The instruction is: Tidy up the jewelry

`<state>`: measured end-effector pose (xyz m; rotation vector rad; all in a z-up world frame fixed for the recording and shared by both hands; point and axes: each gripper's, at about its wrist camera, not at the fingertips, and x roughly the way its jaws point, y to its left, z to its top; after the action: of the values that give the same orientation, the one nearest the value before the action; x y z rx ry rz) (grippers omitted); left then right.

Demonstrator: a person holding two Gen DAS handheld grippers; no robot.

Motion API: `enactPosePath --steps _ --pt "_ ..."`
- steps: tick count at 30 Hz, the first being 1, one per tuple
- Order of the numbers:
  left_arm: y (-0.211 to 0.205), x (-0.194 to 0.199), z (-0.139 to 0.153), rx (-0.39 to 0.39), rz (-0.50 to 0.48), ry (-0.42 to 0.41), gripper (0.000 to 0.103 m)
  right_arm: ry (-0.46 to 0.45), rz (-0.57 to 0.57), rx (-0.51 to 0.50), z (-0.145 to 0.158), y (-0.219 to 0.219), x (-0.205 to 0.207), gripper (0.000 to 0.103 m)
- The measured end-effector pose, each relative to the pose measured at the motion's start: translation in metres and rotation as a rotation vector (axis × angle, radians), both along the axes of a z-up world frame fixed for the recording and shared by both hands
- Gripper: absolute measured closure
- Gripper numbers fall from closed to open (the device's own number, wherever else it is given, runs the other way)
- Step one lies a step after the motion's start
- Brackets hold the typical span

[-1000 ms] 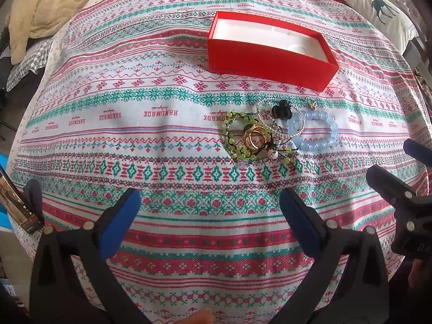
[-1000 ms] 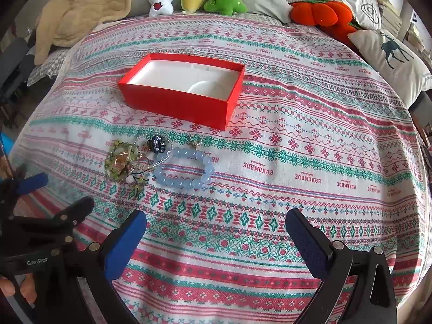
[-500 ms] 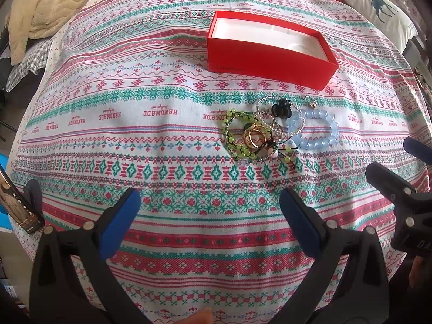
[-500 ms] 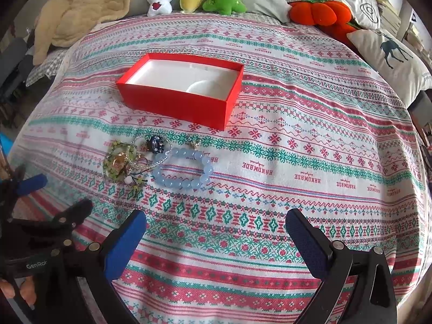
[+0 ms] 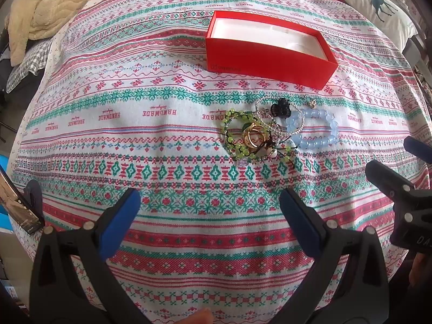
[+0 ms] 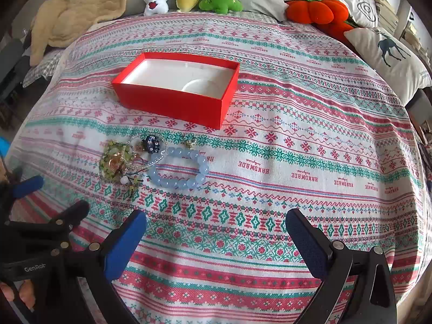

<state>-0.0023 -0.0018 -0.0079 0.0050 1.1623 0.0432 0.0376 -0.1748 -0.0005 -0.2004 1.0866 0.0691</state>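
While both grippers gape, jewelry (image 5: 272,132) lies beside box (image 5: 267,51).

Bare patterned bedspread (image 6: 310,140) lies open between both grippers' spread fingers and the jewelry heap (image 5: 256,137). Behind the heap, toward the far edge of the bed, the open red box (image 6: 172,102) blocks the straight path. The blue bead bracelet (image 6: 179,172) bounds the heap's right side; the bed's right half is unobstructed to the pillows (image 6: 388,59).
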Motion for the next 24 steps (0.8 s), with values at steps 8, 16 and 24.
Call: enactPosePath --steps 8,16,24 --pt "0.0000 -0.0009 -0.0003 0.003 -0.002 0.001 0.001 0.001 -0.001 0.000 -0.0002 0.0001 0.0000 0.000" --pt "0.0001 -0.0008 -0.0003 0.004 -0.004 0.001 0.001 0.001 0.000 -0.001 -0.0005 0.0000 -0.0001 0.000" --pt "-0.0004 -0.0012 -0.0005 0.005 -0.004 0.001 0.001 0.003 0.001 0.000 -0.0010 0.0000 0.0003 0.000"
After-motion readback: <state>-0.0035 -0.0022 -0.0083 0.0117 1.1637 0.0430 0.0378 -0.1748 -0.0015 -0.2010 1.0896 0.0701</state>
